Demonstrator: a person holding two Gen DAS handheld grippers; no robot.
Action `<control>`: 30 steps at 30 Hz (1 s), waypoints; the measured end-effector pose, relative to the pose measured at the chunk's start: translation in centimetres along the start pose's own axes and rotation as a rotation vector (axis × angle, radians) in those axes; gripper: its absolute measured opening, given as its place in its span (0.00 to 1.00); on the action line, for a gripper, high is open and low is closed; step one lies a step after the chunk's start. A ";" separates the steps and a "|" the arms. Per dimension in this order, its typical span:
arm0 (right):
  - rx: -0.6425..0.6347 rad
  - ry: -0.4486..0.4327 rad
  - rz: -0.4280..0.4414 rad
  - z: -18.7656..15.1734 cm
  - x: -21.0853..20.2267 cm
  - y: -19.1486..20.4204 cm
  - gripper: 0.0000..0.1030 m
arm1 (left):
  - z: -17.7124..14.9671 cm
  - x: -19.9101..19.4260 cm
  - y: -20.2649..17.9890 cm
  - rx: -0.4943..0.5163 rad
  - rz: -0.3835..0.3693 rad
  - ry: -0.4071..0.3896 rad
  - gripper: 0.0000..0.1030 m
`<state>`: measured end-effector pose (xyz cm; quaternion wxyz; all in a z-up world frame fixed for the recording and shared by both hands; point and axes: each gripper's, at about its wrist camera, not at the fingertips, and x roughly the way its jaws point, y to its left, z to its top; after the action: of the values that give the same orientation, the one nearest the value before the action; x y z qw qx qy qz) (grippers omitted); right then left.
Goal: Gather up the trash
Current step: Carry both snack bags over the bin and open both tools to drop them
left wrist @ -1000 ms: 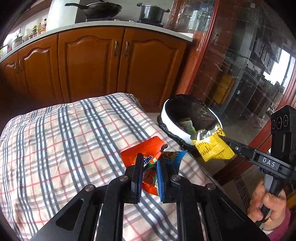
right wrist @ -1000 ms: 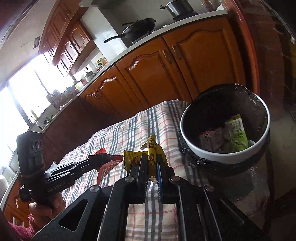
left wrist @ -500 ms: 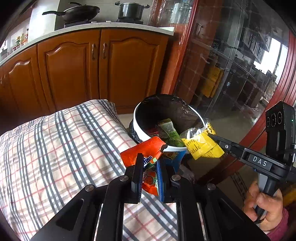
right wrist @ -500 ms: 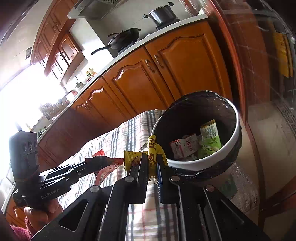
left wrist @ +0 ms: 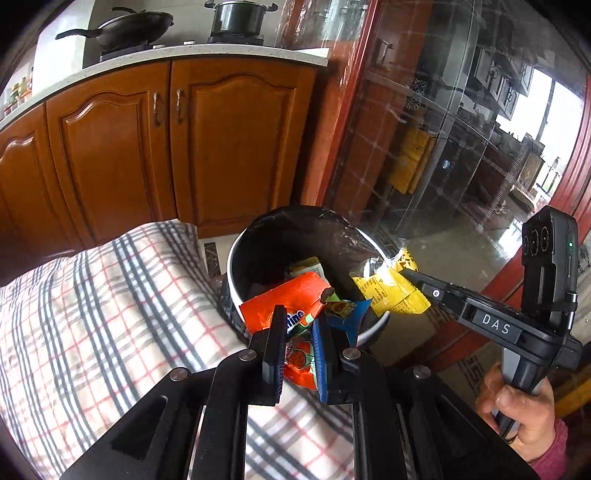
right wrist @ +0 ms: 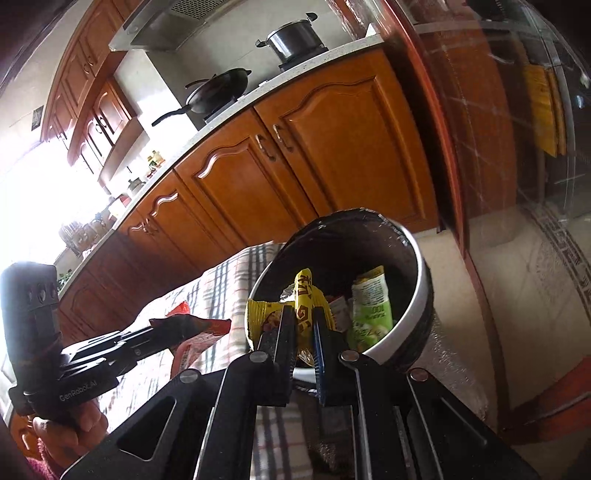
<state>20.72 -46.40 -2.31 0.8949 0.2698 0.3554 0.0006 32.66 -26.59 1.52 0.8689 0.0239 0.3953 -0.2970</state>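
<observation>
Orange wrapper [left wrist: 284,306]: lower part hidden between the left gripper [left wrist: 298,347] fingers. Bin [right wrist: 413,254] near rim hidden behind the right gripper [right wrist: 303,343]. Counter bottles [right wrist: 155,158] beyond the tongs too small to identify.

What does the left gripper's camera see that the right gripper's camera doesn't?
Only the left wrist view shows the orange wrapper's printed front, pinched in the left gripper, and a blue wrapper beside it. Only the right wrist view shows the range hood and the bright window. Both show the bin, the green packet inside, the yellow wrapper in the right gripper, the checked cloth, wok and pot.

Home kitchen: wooden cabinets [left wrist: 177,147], wok [left wrist: 125,31], pot [left wrist: 238,18].
</observation>
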 end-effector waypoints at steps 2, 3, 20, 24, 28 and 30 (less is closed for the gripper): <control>-0.010 0.008 -0.022 0.6 0.4 -0.3 0.09 | 0.7 0.7 -0.1 0.005 -0.002 0.007 0.11; -0.016 0.012 -0.031 0.8 0.6 -0.4 0.09 | 0.9 1.1 -0.1 0.009 0.001 0.011 0.11; -0.101 0.086 -0.106 3.0 4.1 -0.9 0.08 | 3.7 7.6 0.4 -0.014 0.018 0.114 0.11; -0.103 0.098 -0.107 3.0 4.5 -1.0 0.08 | 4.1 8.3 0.3 -0.016 0.024 0.122 0.11; -0.104 0.111 -0.110 3.1 5.1 -1.1 0.08 | 4.4 8.9 0.3 -0.020 0.029 0.127 0.11; -0.105 0.114 -0.113 3.1 5.2 -1.2 0.09 | 4.5 9.3 0.3 -0.021 0.029 0.130 0.11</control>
<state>26.39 -47.93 -4.30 0.8848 0.2016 0.4197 -0.0158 40.61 -32.23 -1.97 0.8458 0.0401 0.4536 -0.2779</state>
